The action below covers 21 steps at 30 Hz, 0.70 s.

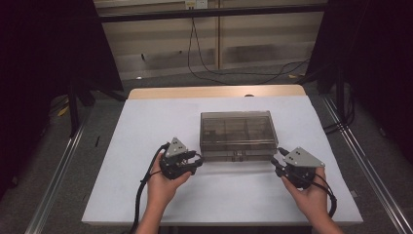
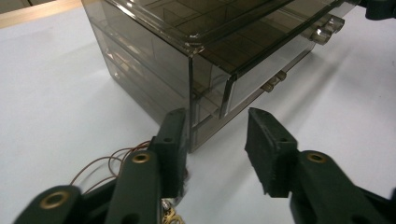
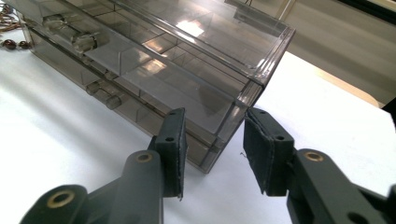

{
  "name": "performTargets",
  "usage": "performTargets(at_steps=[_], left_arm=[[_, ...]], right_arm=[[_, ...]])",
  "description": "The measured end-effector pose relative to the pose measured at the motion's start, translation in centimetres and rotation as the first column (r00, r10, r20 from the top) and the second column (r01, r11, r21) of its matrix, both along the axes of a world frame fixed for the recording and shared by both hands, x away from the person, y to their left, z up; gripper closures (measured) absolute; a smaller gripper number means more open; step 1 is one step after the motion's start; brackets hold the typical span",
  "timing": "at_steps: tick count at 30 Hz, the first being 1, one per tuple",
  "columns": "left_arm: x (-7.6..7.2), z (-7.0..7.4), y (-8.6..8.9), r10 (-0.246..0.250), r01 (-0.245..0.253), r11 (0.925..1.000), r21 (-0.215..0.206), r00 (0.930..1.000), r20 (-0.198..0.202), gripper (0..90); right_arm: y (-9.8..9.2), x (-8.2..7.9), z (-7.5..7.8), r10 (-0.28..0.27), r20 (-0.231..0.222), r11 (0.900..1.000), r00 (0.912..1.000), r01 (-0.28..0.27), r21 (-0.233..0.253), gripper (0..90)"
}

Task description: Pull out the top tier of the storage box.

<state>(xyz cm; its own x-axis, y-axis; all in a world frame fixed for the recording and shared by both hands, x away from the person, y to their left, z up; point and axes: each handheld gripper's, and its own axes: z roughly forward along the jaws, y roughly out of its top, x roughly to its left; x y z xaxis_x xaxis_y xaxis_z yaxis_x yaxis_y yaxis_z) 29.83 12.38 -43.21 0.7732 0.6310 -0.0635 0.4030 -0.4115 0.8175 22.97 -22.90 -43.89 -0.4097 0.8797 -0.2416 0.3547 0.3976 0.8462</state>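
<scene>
smoky transparent plastic drawer box (image 1: 237, 134) sits mid-frame in high view on the white table (image 1: 146, 126). left gripper (image 1: 194, 160) is at its lower-left corner, right gripper (image 1: 277, 165) at its lower-right corner; both w/ jaws spread, pinching nothing. in the gripper views each corner sits just beyond the open pads, not clamped. drawers look shut, small clear handles (image 3: 74, 35) untouched. thin copper wire (image 2: 100, 168), maybe a necklace, lies by the left jaw. work looks barely started: grip and drawer pull left.
</scene>
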Motion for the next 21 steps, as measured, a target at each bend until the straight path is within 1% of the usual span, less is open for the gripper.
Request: performTargets(at_steps=[1,3,7,15,16,17,18,21], left_arm=[[0.07,-0.06,-0.2,-0.008,0.008,1.0,0.0,1.0,-0.006,61.8],[0.11,-0.11,-0.33,-0.013,0.013,0.9999,0.001,0.9999,-0.003,62.4],[0.12,-0.25,-0.85,-0.028,0.028,0.9996,0.002,0.9996,-0.007,65.4],[0.18,-0.07,-0.89,-0.024,0.024,0.9997,0.007,0.9997,-0.003,69.3],[0.13,-0.02,-0.88,-0.02,0.02,0.9998,0.003,0.9997,-0.012,69.7],[0.13,-0.02,-0.88,-0.02,0.02,0.9998,0.003,0.9997,-0.012,70.2],[0.11,0.07,-0.82,-0.023,0.023,0.9997,-0.008,0.9996,-0.014,70.7],[0.05,0.17,-0.76,-0.029,0.029,0.9995,-0.013,0.9995,-0.01,72.0]], right_arm=[[0.04,0.01,-0.05,0.002,-0.004,1.0,1.0,-0.002,0.004,60.7],[0.05,0.02,-0.06,0.002,-0.005,1.0,1.0,-0.002,0.0,60.8],[-0.09,0.05,0.0,0.01,-0.008,1.0,0.9999,-0.01,0.01,62.0],[0.02,-0.02,-0.06,0.0,-0.008,1.0,1.0,0.0,0.003,62.5],[-0.09,0.0,-0.05,0.01,-0.009,1.0,0.9999,-0.01,0.01,62.8],[-0.09,0.0,-0.05,0.01,-0.009,1.0,0.9999,-0.01,0.01,62.8],[-0.08,-0.06,-0.03,0.01,-0.013,1.0,0.9999,-0.01,0.009,63.2],[-0.09,-0.13,0.0,0.01,-0.015,1.0,0.9998,-0.01,0.01,63.5]])
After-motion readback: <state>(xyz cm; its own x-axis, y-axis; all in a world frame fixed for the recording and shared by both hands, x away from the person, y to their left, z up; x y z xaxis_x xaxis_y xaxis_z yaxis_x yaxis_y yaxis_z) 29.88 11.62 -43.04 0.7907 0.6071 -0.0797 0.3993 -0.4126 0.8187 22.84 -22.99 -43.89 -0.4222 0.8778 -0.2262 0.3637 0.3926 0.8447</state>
